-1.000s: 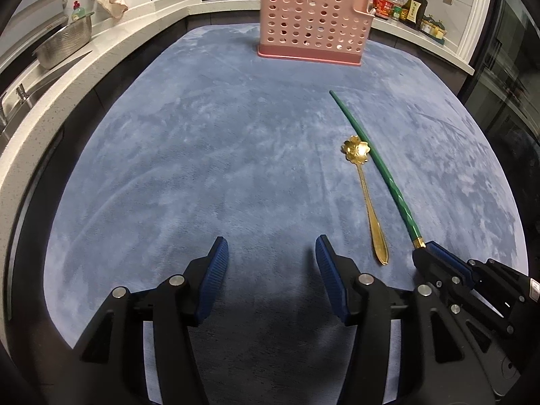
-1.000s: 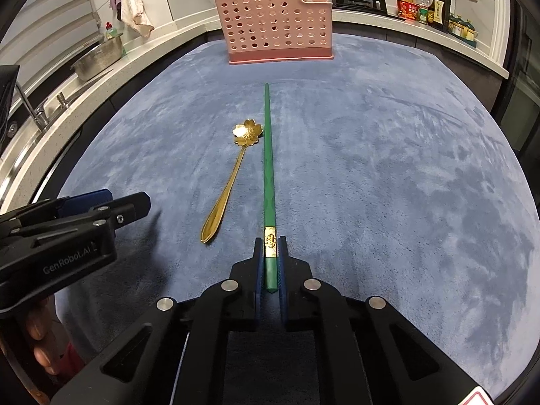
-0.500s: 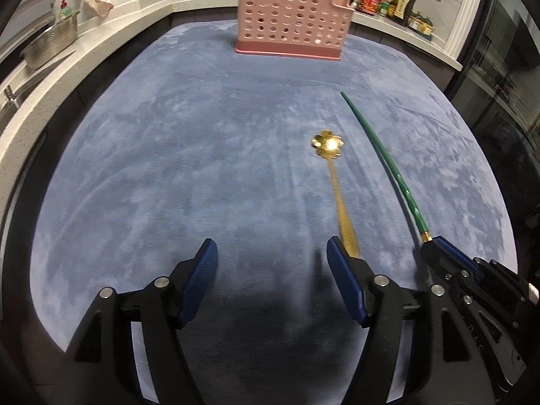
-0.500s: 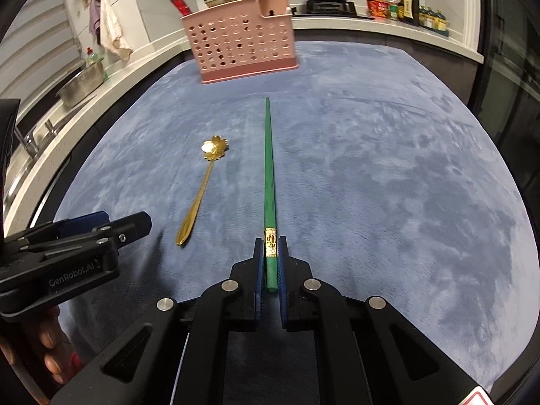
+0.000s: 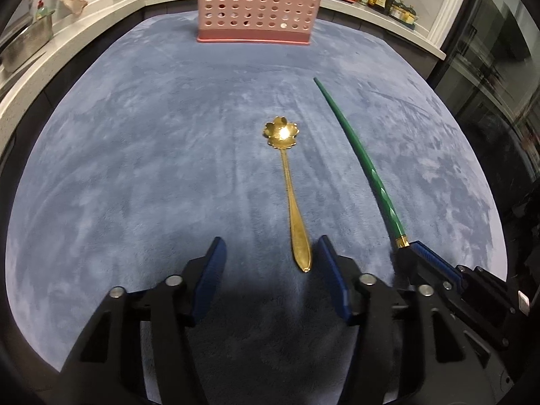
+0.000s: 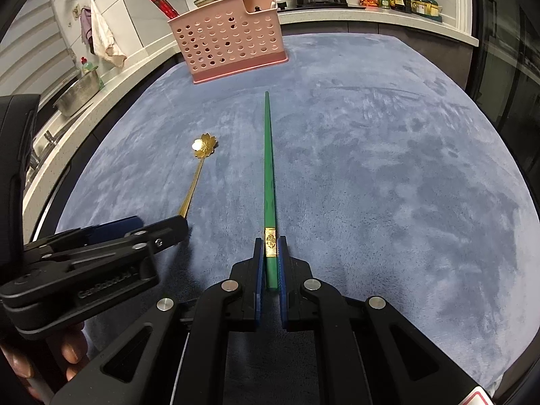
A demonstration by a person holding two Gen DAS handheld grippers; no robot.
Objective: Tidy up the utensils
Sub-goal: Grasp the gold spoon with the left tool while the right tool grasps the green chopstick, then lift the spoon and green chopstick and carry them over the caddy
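Where the left gripper (image 6: 162,233) crosses, gold spoon (image 6: 199,168) handle end hidden.

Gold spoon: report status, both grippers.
Left gripper open, straddling gold spoon handle, flat on mat. Right gripper shut on green chopstick. Path to pink basket unobstructed.

Blue-grey plush mat (image 5: 135,155) covers whole tabletop. Pink perforated utensil caddy (image 5: 256,3) stands at far edge. Gold spoon (image 5: 290,189) with flower-shaped bowl lies flat mid-mat, bowl toward caddy. Green chopstick (image 6: 269,165) just beside spoon, apart from it; cannot tell whether tip touches mat.
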